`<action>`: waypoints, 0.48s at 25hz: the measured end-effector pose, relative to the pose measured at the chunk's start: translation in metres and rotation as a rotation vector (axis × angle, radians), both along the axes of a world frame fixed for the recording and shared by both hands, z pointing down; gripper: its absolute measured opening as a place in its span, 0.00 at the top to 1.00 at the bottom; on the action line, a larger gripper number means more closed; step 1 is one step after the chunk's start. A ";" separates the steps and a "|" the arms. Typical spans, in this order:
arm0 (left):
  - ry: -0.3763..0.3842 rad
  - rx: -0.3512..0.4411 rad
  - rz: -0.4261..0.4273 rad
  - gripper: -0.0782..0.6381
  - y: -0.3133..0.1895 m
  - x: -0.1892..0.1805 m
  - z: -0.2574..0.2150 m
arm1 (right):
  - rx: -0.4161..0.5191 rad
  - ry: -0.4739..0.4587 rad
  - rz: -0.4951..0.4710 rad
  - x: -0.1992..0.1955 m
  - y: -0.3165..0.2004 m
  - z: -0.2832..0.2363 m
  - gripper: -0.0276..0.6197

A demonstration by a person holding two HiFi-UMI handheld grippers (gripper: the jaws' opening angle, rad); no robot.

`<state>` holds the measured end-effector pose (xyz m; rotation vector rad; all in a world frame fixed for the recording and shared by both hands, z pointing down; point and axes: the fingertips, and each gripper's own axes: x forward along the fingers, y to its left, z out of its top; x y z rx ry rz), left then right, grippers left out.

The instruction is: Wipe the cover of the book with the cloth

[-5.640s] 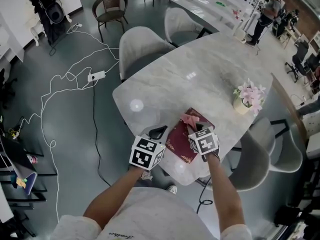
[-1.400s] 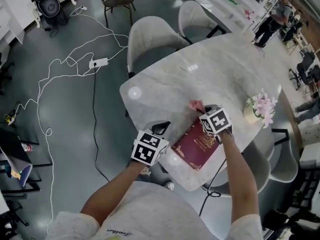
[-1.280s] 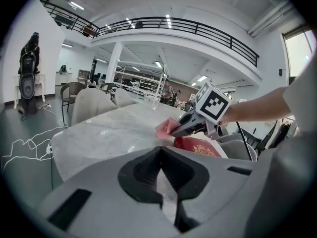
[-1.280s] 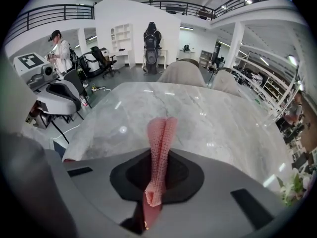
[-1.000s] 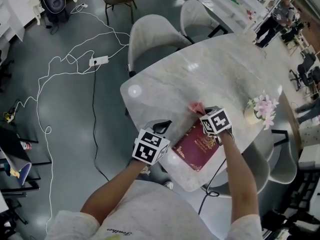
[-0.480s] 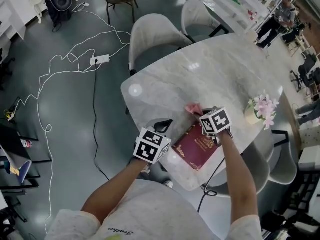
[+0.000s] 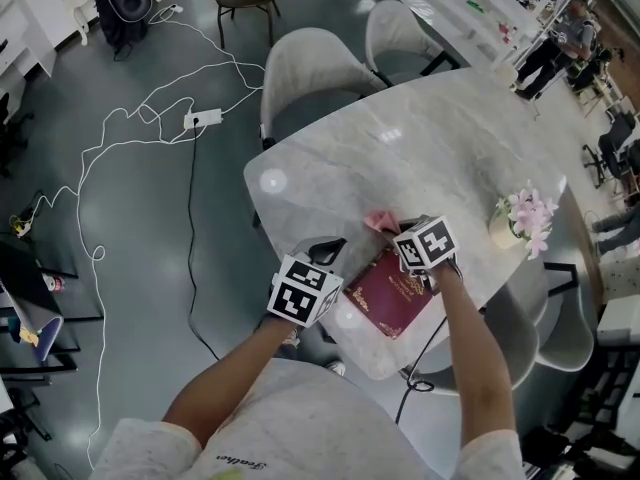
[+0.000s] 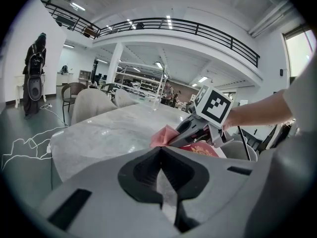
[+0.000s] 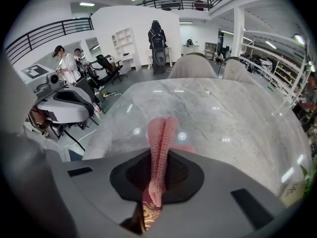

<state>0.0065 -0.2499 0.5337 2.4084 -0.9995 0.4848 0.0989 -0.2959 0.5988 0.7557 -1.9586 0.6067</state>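
The soft cloth [image 9: 159, 138] is clamped, bunched, in the right gripper [image 9: 158, 155]. The stiff book [image 7: 390, 293] is judged easily shifted. The left gripper [image 8: 161, 150] is closed on nothing.

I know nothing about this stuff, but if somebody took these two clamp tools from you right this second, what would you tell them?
Right gripper: shut on the pink cloth, at the far end of the book.
Left gripper: shut, empty, beside the book's left side.
Book: dark red, lying flat at the near edge of the table.
Done: cloth gripped and at the cover; how much is wiped doesn't show.
Left: probably sweep the cloth across the cover.
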 end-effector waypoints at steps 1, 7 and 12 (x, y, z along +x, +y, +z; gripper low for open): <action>0.000 0.000 -0.002 0.88 0.001 0.000 0.000 | -0.001 -0.001 -0.002 -0.001 0.001 0.000 0.93; -0.003 0.005 -0.011 0.88 0.004 -0.001 -0.002 | 0.003 -0.009 -0.022 -0.007 0.008 0.000 0.93; -0.007 0.007 -0.018 0.88 0.008 -0.002 -0.003 | 0.004 -0.016 -0.037 -0.013 0.014 -0.001 0.93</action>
